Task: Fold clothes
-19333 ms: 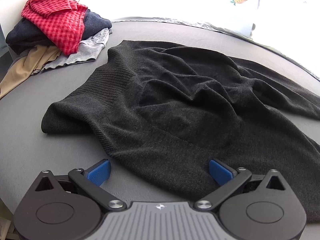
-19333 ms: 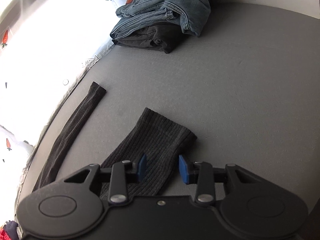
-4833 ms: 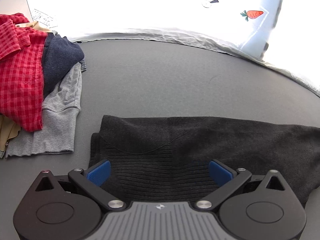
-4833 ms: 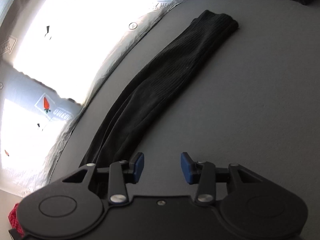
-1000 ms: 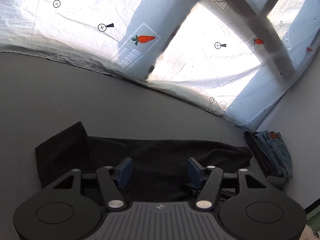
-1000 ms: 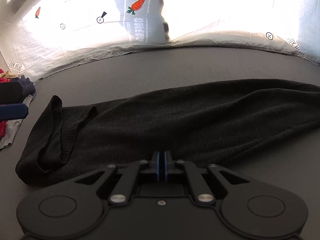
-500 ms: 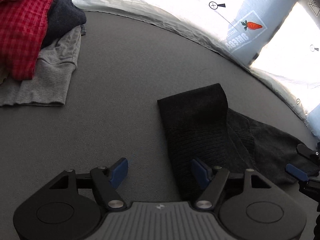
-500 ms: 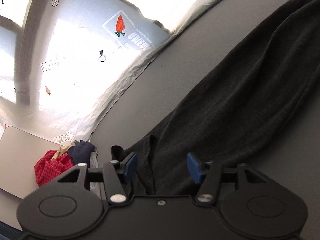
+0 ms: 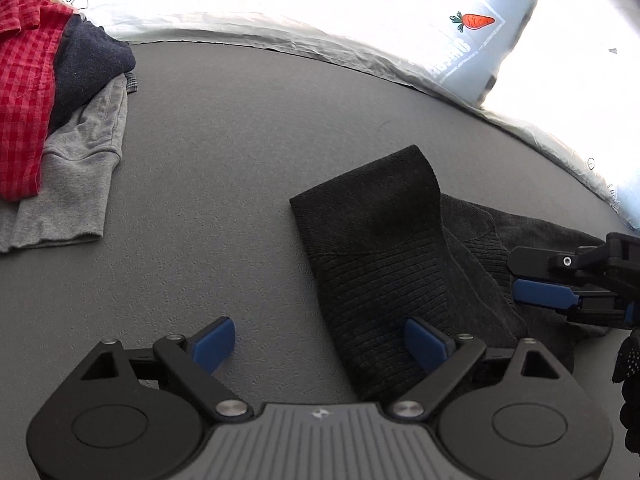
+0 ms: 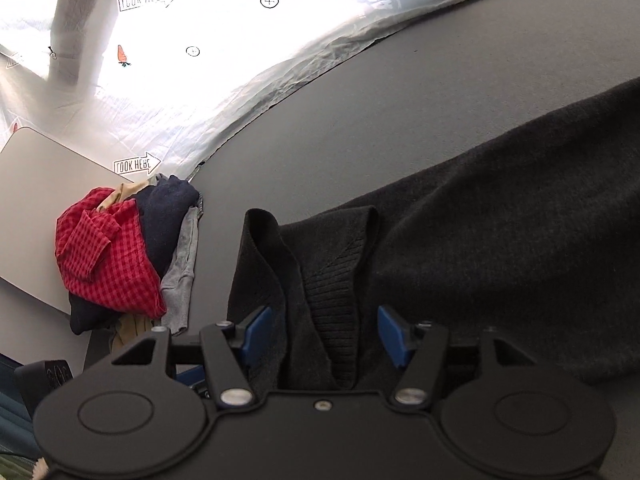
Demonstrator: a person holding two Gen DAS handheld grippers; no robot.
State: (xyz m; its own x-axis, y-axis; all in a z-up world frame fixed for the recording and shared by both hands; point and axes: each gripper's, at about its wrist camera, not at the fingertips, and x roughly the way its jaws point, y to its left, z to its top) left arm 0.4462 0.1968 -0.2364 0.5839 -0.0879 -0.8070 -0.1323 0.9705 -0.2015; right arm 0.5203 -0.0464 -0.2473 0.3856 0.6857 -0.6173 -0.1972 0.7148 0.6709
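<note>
Between my left claw (image 9: pixel 318 343) pads, whose jaws have just been opening wide, lies only the folded black sweater's (image 9: pixel 384 248) ribbed end, unpinched, on the grey worktop (image 9: pixel 224 152). My right claw (image 10: pixel 323 333), at three o'clock, is spread over the sweater's neck, gripping nothing. Farther off at ten o'clock sits a clothes pile (image 9: pixel 44 92).

Printed plastic sheet (image 9: pixel 460 40); grey board (image 10: pixel 36 200)
</note>
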